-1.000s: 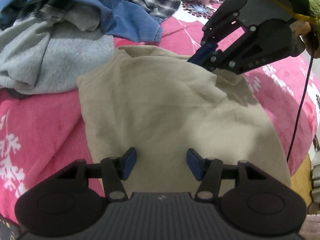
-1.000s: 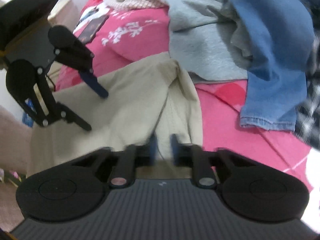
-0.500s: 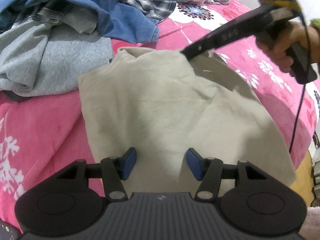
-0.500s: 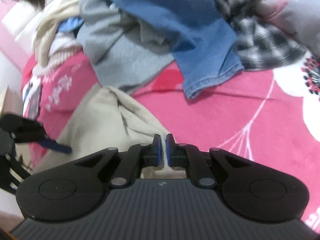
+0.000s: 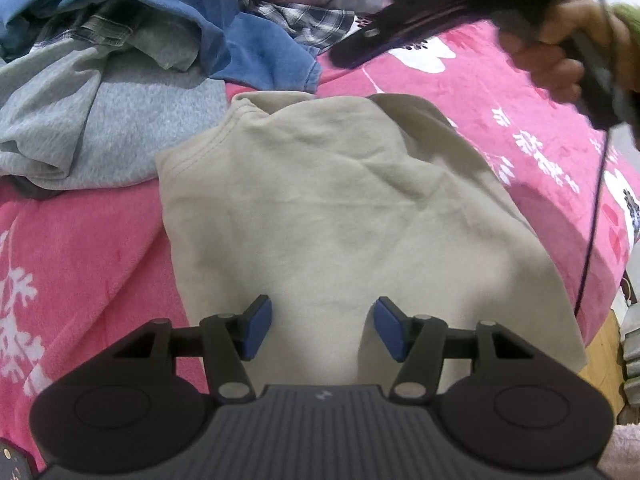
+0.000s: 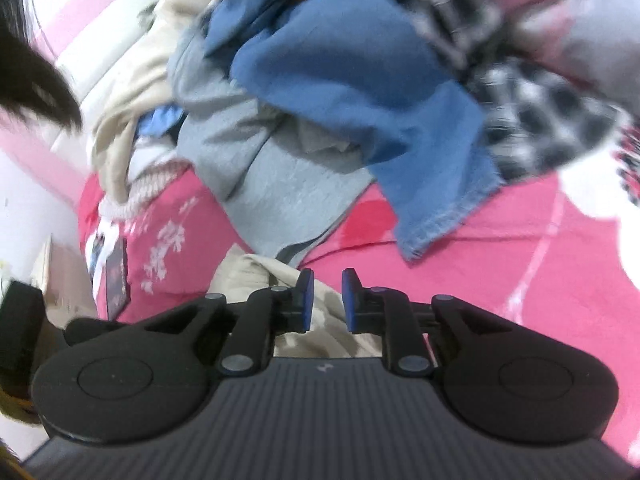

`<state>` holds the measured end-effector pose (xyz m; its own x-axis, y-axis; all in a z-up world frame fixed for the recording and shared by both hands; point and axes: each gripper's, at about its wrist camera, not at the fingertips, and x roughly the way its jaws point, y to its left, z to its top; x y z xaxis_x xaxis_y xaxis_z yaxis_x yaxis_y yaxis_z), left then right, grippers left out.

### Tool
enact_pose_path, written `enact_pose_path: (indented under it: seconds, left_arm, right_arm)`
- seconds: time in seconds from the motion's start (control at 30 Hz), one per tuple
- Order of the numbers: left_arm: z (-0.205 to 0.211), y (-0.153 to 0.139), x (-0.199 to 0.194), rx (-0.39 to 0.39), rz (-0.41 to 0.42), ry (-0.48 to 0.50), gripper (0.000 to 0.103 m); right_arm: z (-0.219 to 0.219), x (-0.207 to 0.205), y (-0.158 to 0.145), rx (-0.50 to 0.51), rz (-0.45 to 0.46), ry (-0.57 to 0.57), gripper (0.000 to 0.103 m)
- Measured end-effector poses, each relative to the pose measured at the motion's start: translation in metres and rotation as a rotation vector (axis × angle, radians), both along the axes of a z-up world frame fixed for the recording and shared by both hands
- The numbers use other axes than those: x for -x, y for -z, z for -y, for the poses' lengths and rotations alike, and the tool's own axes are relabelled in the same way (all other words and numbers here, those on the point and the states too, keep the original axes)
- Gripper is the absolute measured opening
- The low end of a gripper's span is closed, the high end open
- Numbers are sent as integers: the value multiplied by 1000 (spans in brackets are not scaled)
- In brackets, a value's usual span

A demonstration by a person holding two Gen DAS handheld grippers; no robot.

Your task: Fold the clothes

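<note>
A beige garment (image 5: pixel 340 208) lies folded on the pink flowered bedspread (image 5: pixel 80 256). My left gripper (image 5: pixel 318 330) hovers over its near edge, jaws wide open, nothing between the blue pads. My right gripper (image 5: pixel 352 54), in a person's hand (image 5: pixel 560 64), hangs above the bedspread beyond the garment's far corner, not touching it. In the right wrist view the right gripper (image 6: pixel 325 296) has a narrow gap, its jaws opening with nothing between them; the beige garment (image 6: pixel 248 276) shows just below and left of the fingers.
A heap of clothes lies at the far left: a grey sweatshirt (image 5: pixel 100 120), a blue garment (image 5: pixel 224 20) and a plaid shirt (image 5: pixel 304 20). A black cable (image 5: pixel 596 208) hangs at the right, near the bed's edge. A dark flat item (image 6: pixel 116 280) rests on the bedspread.
The right gripper let go of the beige garment's far corner, rolled over and drew up and away to the right; its jaws have parted. The left gripper stayed put.
</note>
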<state>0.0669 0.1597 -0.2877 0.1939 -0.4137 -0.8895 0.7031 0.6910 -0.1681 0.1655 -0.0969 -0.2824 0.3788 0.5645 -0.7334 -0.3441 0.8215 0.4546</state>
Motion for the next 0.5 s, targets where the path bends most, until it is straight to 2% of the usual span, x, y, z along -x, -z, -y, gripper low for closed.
enact_pose_path:
  seconds: [0.1, 0.17, 0.27, 0.4, 0.5]
  left_arm:
    - [1, 1, -1, 4, 5, 4, 59]
    - [1, 1, -2, 7, 7, 3, 59]
    - [0, 1, -1, 14, 3, -5, 59]
    - [-3, 1, -2, 29, 1, -12, 59]
    - [-4, -1, -3, 34, -1, -9, 59]
  right_arm:
    - [-13, -20, 13, -14, -33, -43, 15]
    - [-22, -33, 27, -22, -112, -73, 15]
    - [-36, -44, 55, -60, -356, -161, 13]
    - [-42, -40, 41, -72, -348, -272, 13]
    - [-43, -40, 44, -32, -343, -252, 15]
